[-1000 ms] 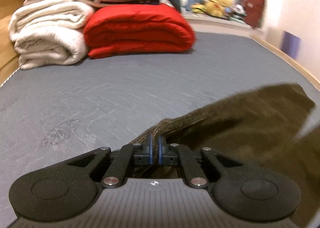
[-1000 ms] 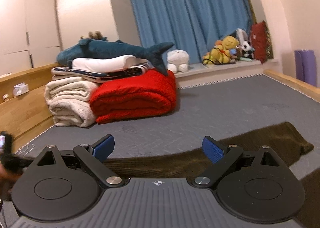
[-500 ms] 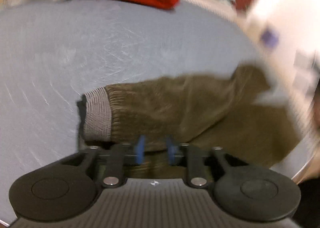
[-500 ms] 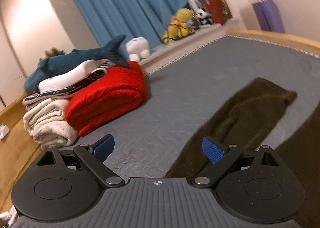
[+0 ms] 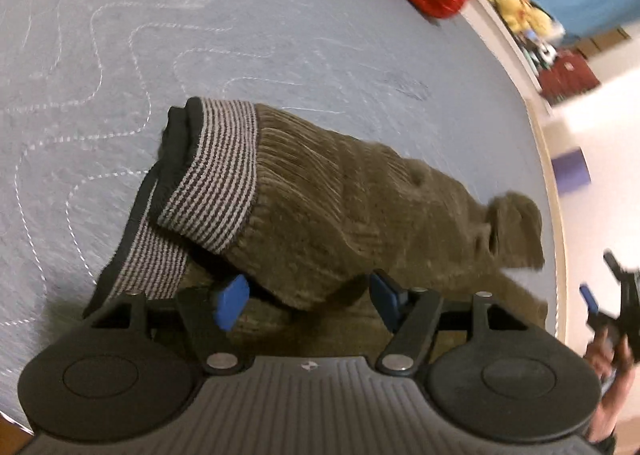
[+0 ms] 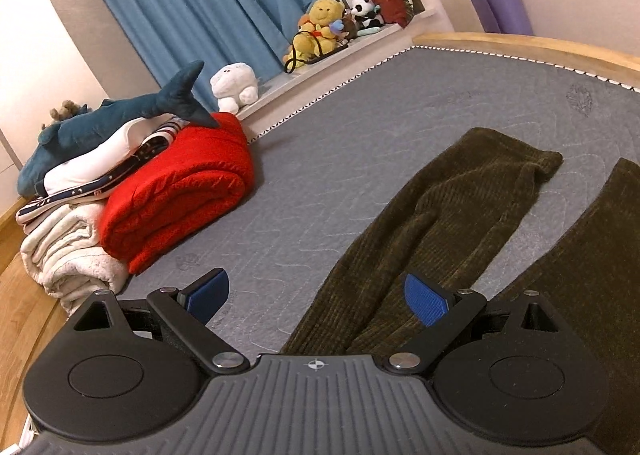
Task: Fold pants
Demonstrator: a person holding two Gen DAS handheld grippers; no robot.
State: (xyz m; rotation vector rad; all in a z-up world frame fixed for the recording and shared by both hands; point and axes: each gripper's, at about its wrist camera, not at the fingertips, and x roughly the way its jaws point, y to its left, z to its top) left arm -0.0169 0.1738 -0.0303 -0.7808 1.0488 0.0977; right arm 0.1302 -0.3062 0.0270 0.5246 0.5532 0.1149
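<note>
- The olive corduroy pants (image 5: 344, 195) lie on the grey quilted mattress (image 5: 168, 35), the striped waistband (image 5: 216, 175) folded over toward 10 o'clock.
- The left gripper (image 5: 310, 293) is opening; fabric lies between the blue pads (image 5: 230, 301), seemingly unpinched.
- The right gripper (image 6: 316, 297) stands wide apart, holding nothing, above one pant leg (image 6: 452, 207).
- A red blanket (image 6: 180, 191) sits at 10 o'clock.
</note>
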